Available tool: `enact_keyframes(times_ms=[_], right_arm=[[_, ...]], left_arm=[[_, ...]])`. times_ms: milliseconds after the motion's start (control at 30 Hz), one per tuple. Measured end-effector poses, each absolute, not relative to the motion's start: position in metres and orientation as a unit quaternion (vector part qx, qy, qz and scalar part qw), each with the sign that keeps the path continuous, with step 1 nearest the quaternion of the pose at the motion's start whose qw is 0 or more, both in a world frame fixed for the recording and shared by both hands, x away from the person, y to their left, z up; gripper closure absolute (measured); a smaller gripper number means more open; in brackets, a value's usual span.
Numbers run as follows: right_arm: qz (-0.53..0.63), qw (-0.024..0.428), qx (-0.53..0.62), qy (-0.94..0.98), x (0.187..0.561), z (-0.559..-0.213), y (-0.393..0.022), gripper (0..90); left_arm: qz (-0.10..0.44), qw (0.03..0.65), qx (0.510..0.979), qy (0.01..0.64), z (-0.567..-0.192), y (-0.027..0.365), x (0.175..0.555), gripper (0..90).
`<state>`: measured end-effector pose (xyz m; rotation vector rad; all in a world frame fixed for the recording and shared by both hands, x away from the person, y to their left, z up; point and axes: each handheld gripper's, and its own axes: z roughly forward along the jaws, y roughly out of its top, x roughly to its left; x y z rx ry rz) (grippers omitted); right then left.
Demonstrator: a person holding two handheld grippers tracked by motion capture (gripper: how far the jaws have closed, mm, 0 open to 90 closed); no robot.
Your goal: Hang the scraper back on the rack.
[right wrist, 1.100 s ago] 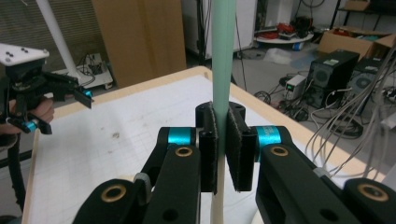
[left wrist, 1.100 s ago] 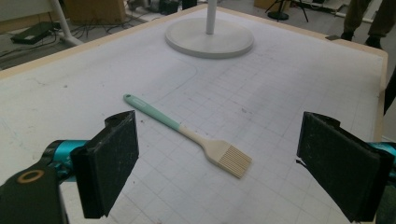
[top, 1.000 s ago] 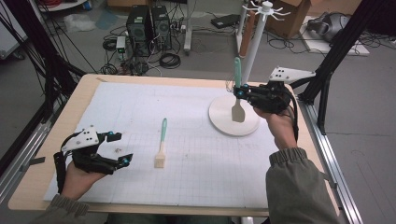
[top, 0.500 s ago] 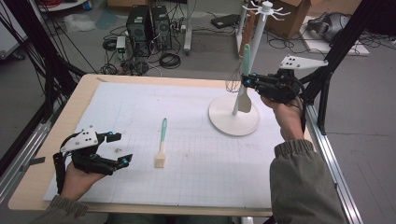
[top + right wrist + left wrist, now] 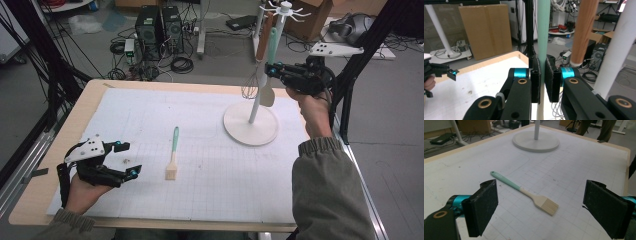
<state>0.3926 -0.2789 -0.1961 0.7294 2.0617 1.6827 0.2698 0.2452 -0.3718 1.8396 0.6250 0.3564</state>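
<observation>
A spatula with a teal handle [image 5: 272, 46] and a pale blade [image 5: 267, 95] stands upright in my right gripper [image 5: 270, 70], which is shut on the handle [image 5: 543, 30] beside the white utensil stand's pole [image 5: 256, 102]. A whisk [image 5: 249, 88] with a wooden handle [image 5: 585, 30] hangs from the stand. A pastry brush [image 5: 173, 159] with a teal handle lies flat on the white mat. My left gripper [image 5: 130, 158] rests low on the mat to the brush's left, open, with nothing between its jaws; the brush [image 5: 530, 196] lies just ahead of it.
The stand's round white base [image 5: 250, 127] sits on the mat at the right, with hook arms at the top [image 5: 285, 7]. The mat [image 5: 210, 175] covers a wooden table [image 5: 95, 87]. Computers and cables lie on the floor beyond.
My right gripper has risen with the spatula, up and slightly right along the stand's pole. The left gripper and the brush have stayed put.
</observation>
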Motion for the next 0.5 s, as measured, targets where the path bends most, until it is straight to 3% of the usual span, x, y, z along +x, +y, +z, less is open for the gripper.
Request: enact_keyframes(times_ms=[500], right_arm=[[0.609,0.182,0.282,0.719,0.411,-0.191,-0.293,84.4]], left_arm=[[0.15,0.549,0.779,0.263,-0.373,0.246,0.272,13.1]])
